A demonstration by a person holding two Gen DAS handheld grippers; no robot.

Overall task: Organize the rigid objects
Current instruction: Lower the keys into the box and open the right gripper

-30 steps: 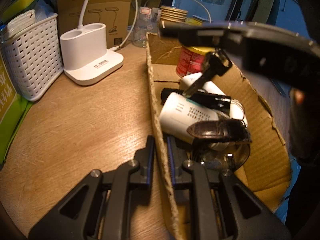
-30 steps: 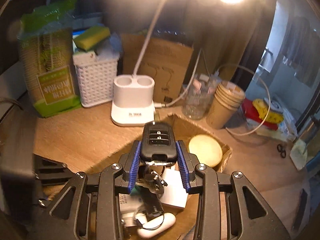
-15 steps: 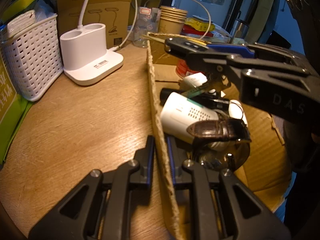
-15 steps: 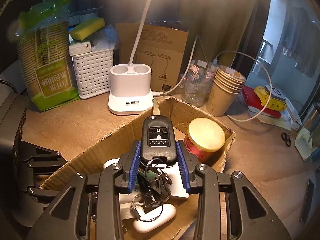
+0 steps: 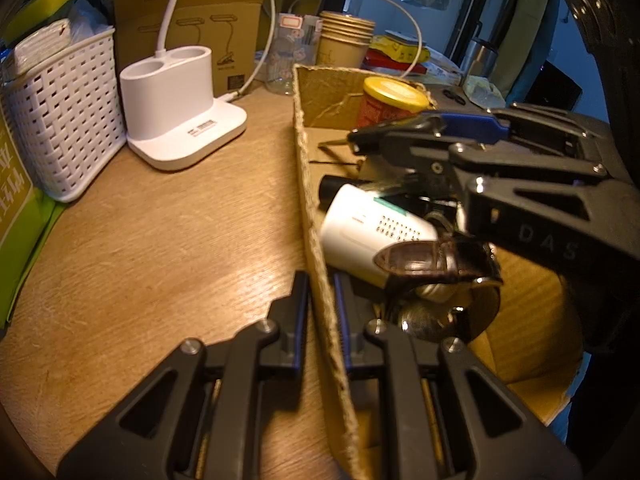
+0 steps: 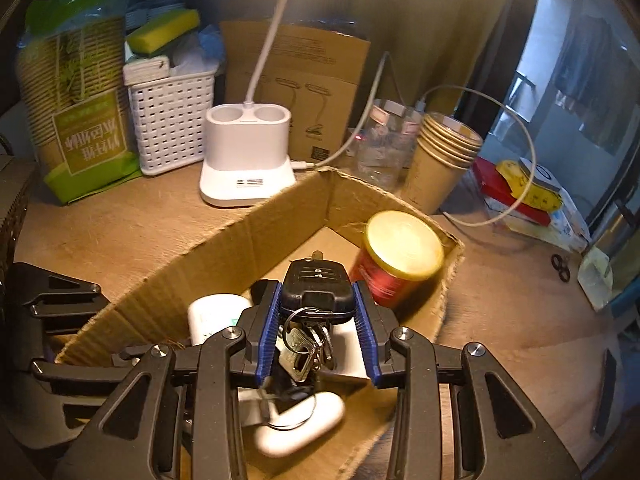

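My right gripper [image 6: 316,300] is shut on a black car key fob [image 6: 316,286] with a bunch of keys [image 6: 306,346] hanging from it, held low inside the open cardboard box [image 6: 200,268]. The right gripper also shows in the left wrist view [image 5: 432,136], over the box. My left gripper [image 5: 320,300] is shut on the box's near wall [image 5: 316,264]. In the box lie a red can with a yellow lid [image 6: 400,256], a white device [image 5: 368,228], a white case [image 6: 300,424] and a watch [image 5: 436,264].
A white lamp base [image 6: 246,160] with a cable stands behind the box. A white basket [image 6: 170,116], a green pack of paper cups [image 6: 76,112], a stack of paper cups [image 6: 440,164] and a cardboard carton [image 6: 308,84] line the back of the wooden table [image 5: 160,240].
My right gripper has come down into the box with the key fob and tilted forward. My left gripper has stayed clamped on the box wall.
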